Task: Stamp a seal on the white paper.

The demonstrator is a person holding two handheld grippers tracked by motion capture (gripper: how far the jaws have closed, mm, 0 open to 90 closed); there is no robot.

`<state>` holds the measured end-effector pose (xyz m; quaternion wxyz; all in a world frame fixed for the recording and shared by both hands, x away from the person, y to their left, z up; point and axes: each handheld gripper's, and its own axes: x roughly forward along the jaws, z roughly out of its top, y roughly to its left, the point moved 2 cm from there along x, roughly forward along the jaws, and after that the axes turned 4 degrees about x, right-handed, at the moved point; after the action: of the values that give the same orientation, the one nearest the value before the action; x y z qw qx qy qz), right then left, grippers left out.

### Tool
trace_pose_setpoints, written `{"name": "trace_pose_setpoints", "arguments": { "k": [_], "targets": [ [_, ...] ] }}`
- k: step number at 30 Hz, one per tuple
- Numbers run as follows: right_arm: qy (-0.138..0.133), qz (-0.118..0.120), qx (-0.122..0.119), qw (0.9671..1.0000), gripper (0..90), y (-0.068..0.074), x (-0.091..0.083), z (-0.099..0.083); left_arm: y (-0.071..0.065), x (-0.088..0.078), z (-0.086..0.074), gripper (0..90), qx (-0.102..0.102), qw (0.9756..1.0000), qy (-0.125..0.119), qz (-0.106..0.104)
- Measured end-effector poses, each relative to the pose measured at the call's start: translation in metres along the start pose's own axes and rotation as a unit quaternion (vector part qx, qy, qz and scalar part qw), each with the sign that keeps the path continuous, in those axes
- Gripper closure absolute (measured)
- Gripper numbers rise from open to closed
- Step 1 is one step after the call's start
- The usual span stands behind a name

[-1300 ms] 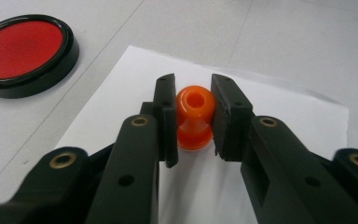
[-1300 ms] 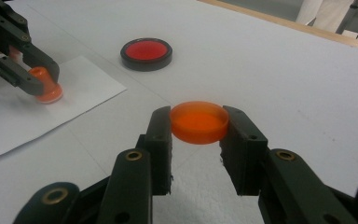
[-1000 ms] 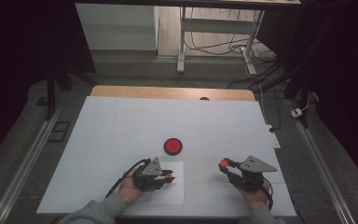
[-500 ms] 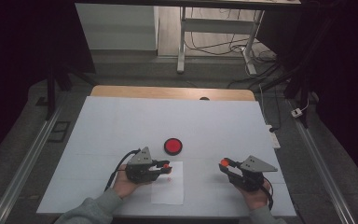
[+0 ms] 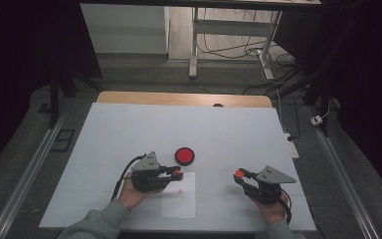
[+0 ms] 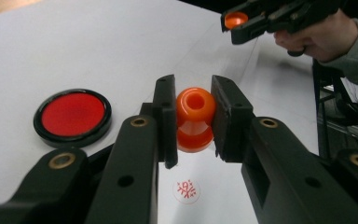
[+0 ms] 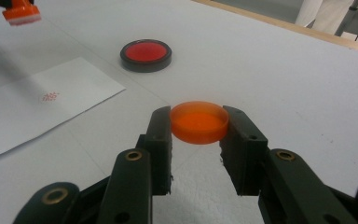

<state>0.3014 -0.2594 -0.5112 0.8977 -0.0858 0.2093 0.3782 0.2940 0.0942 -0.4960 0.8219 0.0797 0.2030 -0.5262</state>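
My left gripper (image 6: 194, 100) is shut on an orange stamp (image 6: 195, 125), held a little above a white sheet of paper (image 5: 179, 204). Below the stamp the paper carries a round red print (image 6: 186, 190), and the same print (image 5: 180, 191) lies near the sheet's far edge. In the high view the left gripper (image 5: 176, 173) hovers over that edge. To its right, my right gripper (image 7: 199, 128) is shut on a shallow orange cap (image 7: 199, 122) just above the table. A round red ink pad (image 5: 184, 156) in a black case sits beyond the paper.
A large white board (image 5: 129, 129) covers the table, with a wooden strip (image 5: 179, 98) at its far edge. A hand in a grey sleeve (image 5: 99, 221) holds the left gripper. Table legs and cables (image 5: 278, 74) lie on the floor beyond.
My left gripper has lifted the stamp off the paper and drifted slightly away from me, uncovering the red print. The right gripper has stayed where it was.
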Motion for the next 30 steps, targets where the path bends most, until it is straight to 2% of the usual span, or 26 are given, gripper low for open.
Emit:
{"name": "trace_pose_setpoints", "arguments": {
  "k": [9, 13, 17, 21, 30],
  "targets": [
    [0.004, 0.001, -0.002, 1.0000, 64.0, 0.001, 0.002, 0.000, 0.003, -0.010, 0.012, 72.2, -0.012, 0.9998, -0.015, 0.009],
    [0.003, -0.001, -0.002, 1.0000, 64.0, 0.001, 0.002, 0.001, 0.002, -0.012, 0.014, 72.2, -0.014, 0.9997, -0.014, 0.014],
    [0.005, 0.001, -0.001, 1.0000, 64.0, 0.000, 0.003, 0.000, 0.003, -0.014, 0.017, 72.2, -0.013, 0.9995, -0.014, 0.026],
    [0.007, 0.003, -0.004, 1.0000, 64.0, 0.001, 0.004, 0.000, 0.006, -0.016, 0.019, 72.2, -0.024, 0.9989, -0.020, 0.035],
    [0.007, 0.004, -0.007, 0.9999, 64.0, 0.002, 0.004, 0.001, 0.007, -0.016, 0.019, 72.2, -0.013, 0.9992, -0.018, 0.035]
  ]
}}
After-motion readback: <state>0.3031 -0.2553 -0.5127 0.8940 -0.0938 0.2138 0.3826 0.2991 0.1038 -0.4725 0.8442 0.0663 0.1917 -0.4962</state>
